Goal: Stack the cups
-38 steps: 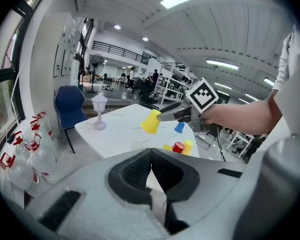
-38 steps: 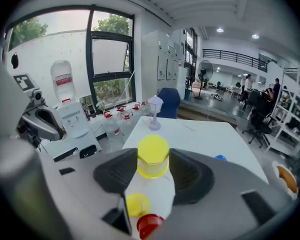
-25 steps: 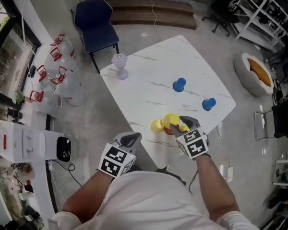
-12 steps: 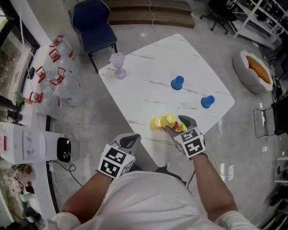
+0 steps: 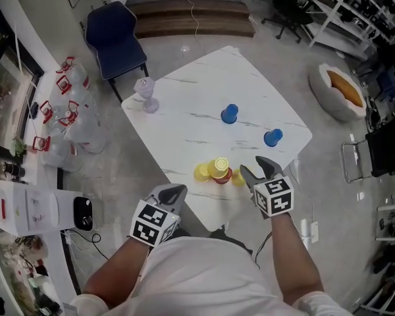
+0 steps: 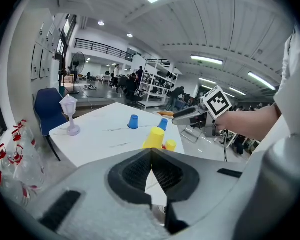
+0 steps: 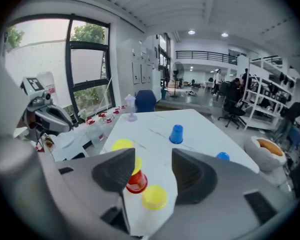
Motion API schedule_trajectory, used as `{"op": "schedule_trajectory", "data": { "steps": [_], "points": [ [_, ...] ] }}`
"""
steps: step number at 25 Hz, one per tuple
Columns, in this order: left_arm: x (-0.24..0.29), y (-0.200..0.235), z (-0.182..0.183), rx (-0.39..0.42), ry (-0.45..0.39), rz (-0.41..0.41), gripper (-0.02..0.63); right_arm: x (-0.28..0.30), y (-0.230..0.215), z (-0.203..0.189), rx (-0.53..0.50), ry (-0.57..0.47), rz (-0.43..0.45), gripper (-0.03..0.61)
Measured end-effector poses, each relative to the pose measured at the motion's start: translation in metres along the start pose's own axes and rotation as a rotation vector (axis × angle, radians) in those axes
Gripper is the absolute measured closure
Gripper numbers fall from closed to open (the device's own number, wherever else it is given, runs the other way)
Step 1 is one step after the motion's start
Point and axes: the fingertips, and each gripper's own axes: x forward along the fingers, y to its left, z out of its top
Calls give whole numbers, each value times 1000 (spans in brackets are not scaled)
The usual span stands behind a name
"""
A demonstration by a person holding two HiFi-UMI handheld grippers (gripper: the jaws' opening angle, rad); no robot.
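Near the front edge of the white table a yellow cup sits upside down on a red cup. One more yellow cup stands to its left and a small one to its right. Two blue cups stand farther back. My right gripper hovers just right of the cluster; its jaws are closing with nothing between them. In the right gripper view the red cup and small yellow cup lie ahead of them. My left gripper is shut and empty, off the table's near edge.
A pale lilac lamp-shaped ornament stands at the table's far left corner. A blue chair is behind it, and water bottles crowd the floor at left. A pet bed lies on the floor at right.
My right gripper has drawn back to the right, away from the cup cluster, with its jaws empty. The yellow cup stays on the red one. My left gripper has hardly moved.
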Motion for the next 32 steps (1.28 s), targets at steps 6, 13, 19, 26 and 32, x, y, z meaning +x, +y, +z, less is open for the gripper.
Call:
{"op": "schedule_trajectory", "data": {
  "steps": [6,13,19,26,32],
  "points": [
    [12,-6,10,13,-11,17,604,7,-102,-28,66,-7,-190,359],
    [25,-18,21,13,-1,32,604,34,-187,-61,129,65,-291,348],
    [31,-19,20,-1,28,74,604,67,-217,-69,134,116,-270,321],
    [31,-15,15,-30,56,112,604,89,-234,-79,166,154,-253,318],
    [35,-10,15,-35,59,110,604,95,-233,-81,158,172,-253,360]
  ]
}}
